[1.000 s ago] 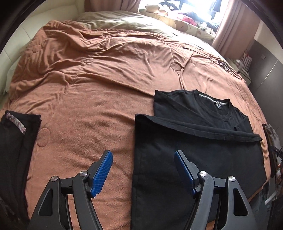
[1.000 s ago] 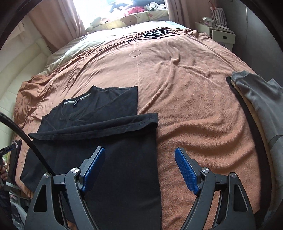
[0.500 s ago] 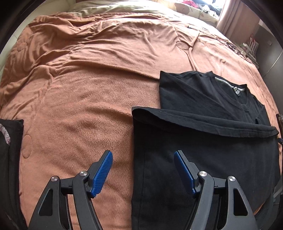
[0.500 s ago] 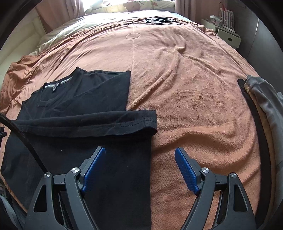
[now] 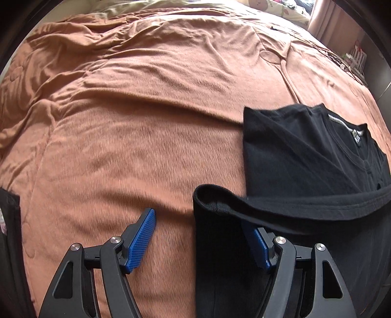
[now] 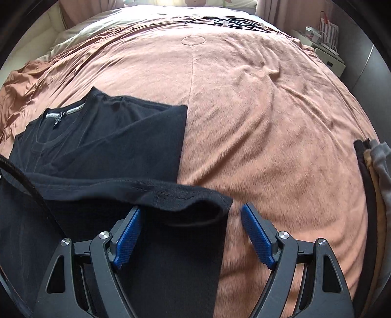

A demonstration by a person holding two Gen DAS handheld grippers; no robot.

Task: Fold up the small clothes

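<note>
A black T-shirt [image 5: 305, 156] lies on the orange-brown bedspread [image 5: 136, 117], sides folded in, collar at the far end, its lower part doubled back so the hem [image 5: 268, 205] runs across the middle. My left gripper [image 5: 198, 232] is open and low, straddling the shirt's left hem corner; its right finger is partly hidden under the raised hem. In the right wrist view the shirt [image 6: 110, 146] lies at the left. My right gripper [image 6: 190, 227] is open and straddles the right hem corner [image 6: 210, 203].
A dark folded garment [image 5: 9, 244] lies at the left edge of the bed. A stack of grey, tan and black clothes [image 6: 374, 176] lies at the right edge. Cables [image 6: 227, 22] lie at the far end near pillows. A white nightstand [image 6: 327, 51] stands at far right.
Both grippers have moved forward and down toward the shirt's folded hem. They now straddle its two corners. Both stay open.
</note>
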